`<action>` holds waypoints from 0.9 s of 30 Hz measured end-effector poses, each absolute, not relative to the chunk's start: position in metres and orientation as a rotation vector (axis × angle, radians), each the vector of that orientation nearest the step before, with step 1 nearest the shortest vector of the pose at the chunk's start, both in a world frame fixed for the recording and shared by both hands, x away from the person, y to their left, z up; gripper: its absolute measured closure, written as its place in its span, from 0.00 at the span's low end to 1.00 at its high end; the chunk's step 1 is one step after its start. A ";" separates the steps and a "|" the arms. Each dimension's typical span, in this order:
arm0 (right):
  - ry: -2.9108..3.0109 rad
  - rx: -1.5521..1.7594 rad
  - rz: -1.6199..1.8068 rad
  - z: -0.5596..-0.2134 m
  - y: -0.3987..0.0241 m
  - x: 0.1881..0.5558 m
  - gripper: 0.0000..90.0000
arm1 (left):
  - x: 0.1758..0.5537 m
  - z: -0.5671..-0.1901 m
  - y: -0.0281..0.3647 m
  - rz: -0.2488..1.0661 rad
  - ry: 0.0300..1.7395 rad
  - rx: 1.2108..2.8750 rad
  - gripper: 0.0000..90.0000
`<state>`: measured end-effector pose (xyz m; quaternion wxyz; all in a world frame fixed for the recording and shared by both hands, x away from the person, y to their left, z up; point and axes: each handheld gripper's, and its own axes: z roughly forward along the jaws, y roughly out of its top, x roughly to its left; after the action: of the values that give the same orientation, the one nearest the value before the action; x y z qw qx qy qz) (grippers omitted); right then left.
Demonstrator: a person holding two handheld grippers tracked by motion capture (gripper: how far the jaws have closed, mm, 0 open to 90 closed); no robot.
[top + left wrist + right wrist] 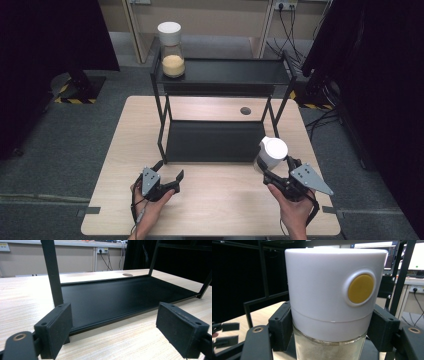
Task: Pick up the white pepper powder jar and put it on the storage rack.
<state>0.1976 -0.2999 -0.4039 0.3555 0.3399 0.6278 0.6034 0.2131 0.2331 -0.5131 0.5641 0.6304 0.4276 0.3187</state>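
Now my right claw (272, 176) clamps a white-capped jar (270, 154) upright, just off the rack's (222, 75) right front corner, so the shelves lie ahead and left. My left claw (167, 181) gapes empty, facing the lower shelf (120, 296). Up close, the cap's yellow dot (361, 288) shows; overhead, a twin jar (171, 49) stands up top.

Jars with white lids: two; one with yellow fill (173, 49) on the rack's top shelf, one (270, 153) at the rack's front right corner
Racks: one, black, two shelves (220, 75)
Grippers: two; left (167, 181) and right (274, 170), both in front of the rack
Tables: one (215, 210)
Yellow buttons on near jar's lid: one (360, 288)
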 end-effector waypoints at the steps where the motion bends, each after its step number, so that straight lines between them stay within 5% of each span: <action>1: 1.619 0.877 1.557 -0.401 -0.299 0.199 0.34 | 0.213 -0.513 0.233 0.752 1.004 1.484 0.15; 27: 1.528 0.868 1.542 -0.351 -0.288 0.225 0.34 | 0.213 -0.513 0.233 0.748 1.005 1.481 0.15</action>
<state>0.2247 -0.2881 -0.3509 0.3910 0.3416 0.6017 0.6070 0.2130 0.2333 -0.5134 0.5655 0.6298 0.4272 0.3179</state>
